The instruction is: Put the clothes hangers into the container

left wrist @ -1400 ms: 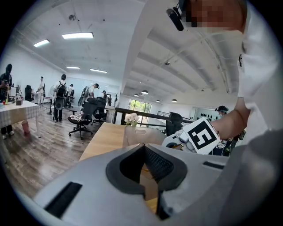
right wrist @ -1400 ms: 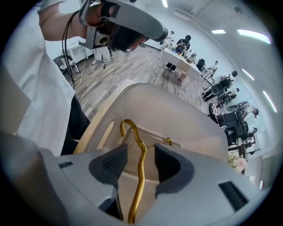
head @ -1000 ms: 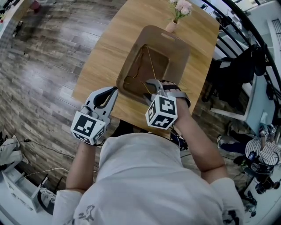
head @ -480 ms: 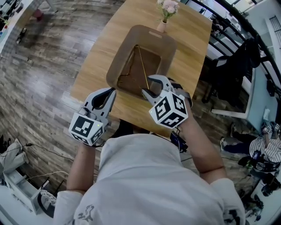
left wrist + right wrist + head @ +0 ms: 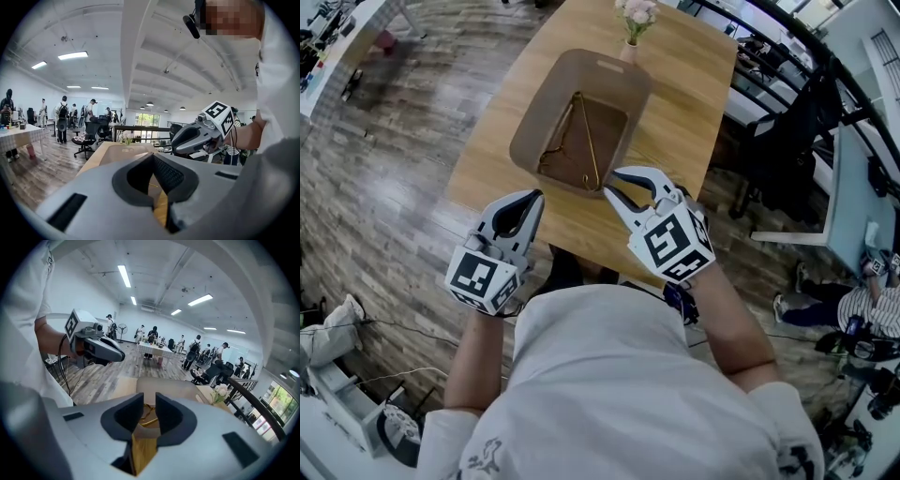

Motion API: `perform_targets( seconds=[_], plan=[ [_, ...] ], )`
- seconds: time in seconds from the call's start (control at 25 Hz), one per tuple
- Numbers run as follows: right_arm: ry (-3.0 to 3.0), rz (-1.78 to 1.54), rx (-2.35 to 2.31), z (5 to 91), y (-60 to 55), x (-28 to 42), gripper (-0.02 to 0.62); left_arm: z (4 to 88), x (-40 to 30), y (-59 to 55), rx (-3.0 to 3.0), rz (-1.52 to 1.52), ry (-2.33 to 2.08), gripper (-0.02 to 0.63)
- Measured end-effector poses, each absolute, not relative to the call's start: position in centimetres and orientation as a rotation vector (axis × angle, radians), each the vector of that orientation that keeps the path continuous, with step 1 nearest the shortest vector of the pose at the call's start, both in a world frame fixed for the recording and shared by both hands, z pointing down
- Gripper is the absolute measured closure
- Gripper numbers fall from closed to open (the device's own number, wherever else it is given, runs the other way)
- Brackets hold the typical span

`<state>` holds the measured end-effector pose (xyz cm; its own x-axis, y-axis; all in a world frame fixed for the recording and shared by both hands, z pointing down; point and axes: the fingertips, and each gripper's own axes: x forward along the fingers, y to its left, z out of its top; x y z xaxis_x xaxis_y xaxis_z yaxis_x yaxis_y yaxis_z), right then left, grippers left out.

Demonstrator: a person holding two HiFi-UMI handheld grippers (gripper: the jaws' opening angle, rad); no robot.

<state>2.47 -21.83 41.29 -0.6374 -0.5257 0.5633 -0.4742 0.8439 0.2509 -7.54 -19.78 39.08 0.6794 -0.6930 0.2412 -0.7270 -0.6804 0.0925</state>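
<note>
Left gripper (image 5: 528, 199): jaws together, empty. Right gripper (image 5: 612, 187): jaws just been closing, narrow gap between them, nothing in it. Clothes hangers (image 5: 584, 141) lie inside container (image 5: 546, 101), ahead of and below both grippers, not touching either. I judge hangers light, stiff thin wire, slippery, prone to snagging each other. If I regrip: clamp straight bar near hook, pads across wire.

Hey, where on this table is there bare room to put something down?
The table has its widest bare wood right of the container, out to the edge. A narrower strip runs along its left side. Crowded: the container, holding hangers, and the far end by the flower vase.
</note>
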Motion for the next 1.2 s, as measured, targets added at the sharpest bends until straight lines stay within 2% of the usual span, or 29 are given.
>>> perform_targets(
  seconds=[0.4, 1.2],
  plan=[
    [-2.497, -0.151, 0.804, 38.7, -16.4, 4.8, 0.589, 38.2, -5.3, -14.6, 2.731, 0.263, -1.197, 0.6],
    [-2.575, -0.15, 0.918, 35.7, -11.5, 5.5, 0.591, 36.8, -6.9, -10.3, 2.758, 0.264, -1.193, 0.6]
  ],
)
